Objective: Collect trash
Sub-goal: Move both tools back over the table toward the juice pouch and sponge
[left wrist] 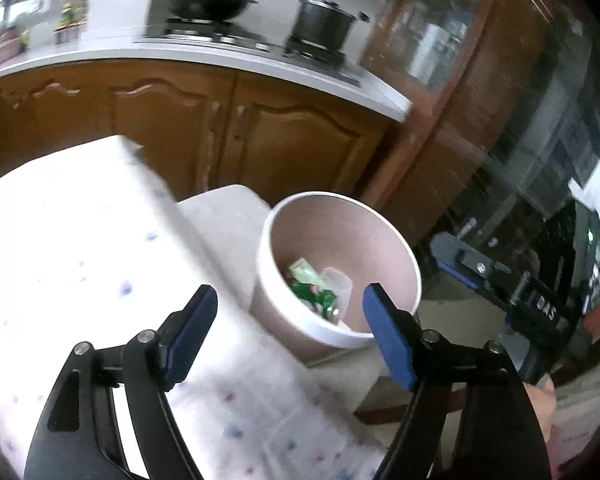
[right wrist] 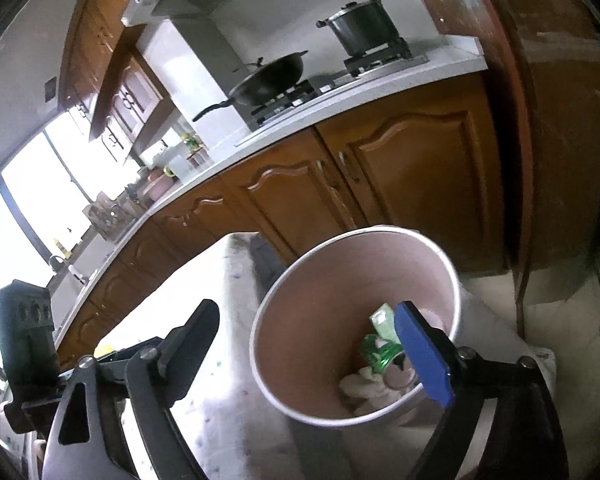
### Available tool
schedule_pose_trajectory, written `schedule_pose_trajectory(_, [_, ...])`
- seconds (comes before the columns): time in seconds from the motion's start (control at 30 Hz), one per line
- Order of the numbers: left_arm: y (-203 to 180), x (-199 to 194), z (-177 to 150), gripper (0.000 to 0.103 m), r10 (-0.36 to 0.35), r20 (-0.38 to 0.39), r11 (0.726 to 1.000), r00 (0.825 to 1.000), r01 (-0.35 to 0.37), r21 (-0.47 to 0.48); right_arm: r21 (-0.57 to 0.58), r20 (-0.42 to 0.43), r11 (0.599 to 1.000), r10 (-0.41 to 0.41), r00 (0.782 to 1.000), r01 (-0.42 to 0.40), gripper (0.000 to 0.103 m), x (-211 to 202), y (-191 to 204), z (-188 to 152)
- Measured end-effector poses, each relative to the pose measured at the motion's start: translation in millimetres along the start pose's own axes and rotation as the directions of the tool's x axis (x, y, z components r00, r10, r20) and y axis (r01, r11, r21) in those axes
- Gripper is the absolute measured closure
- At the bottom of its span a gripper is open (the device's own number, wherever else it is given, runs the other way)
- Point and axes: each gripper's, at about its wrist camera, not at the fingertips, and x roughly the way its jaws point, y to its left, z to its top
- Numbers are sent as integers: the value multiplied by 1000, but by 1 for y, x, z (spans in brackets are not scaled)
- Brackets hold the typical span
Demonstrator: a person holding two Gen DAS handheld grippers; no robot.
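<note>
1. Left wrist view: the left gripper [left wrist: 289,332] has its jaws spread wide with nothing between them; the pads are flat blue slabs on black hinged arms.
2. Beyond the jaws, at about one o'clock, sits the bin [left wrist: 337,322], a round, smooth, white-rimmed tub with a pale pinkish inside, tilted towards the camera.
3. In its bottom lies the trash [left wrist: 314,294]: crinkled green wrappers and a clear plastic cup.
4. At nine o'clock the worktop [left wrist: 79,248] is covered with a white cloth dotted pink and blue; the bin is just beside its edge.
5. Only this view shows the right gripper's dark body at three o'clock.
6. Right wrist view: the right gripper [right wrist: 306,336] is likewise wide apart and empty; one blue pad shows, the other finger reads black.
7. The bin is under the right-hand finger, at one o'clock, and here a lump of white crumpled paper [right wrist: 364,388] shows in it beside the green wrappers.
8. Only this view shows the bright window [right wrist: 27,208] at nine o'clock; the glossy carved wooden cabinets [right wrist: 412,172], the black wok [right wrist: 271,76] and the lidded pot [right wrist: 360,28] appear in both.
</note>
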Motion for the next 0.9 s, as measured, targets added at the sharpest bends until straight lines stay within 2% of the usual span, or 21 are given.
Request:
schedule_pose_trajectory(0.4, [71, -72, -39, 26, 148, 80, 982, 986, -137, -129, -73, -40, 994, 79, 996, -81, 11, 2, 54, -33])
schedule_pose_trajectory(0.7, [108, -108, -70, 26, 221, 81, 961, 972, -203, -187, -107, -108, 984, 131, 985, -143, 11, 18, 90, -59])
schedule_pose_trajectory(0.9, [132, -135, -91, 26, 289, 83, 939, 954, -265, -219, -134, -147, 975, 156, 977, -176, 11, 26, 111, -74])
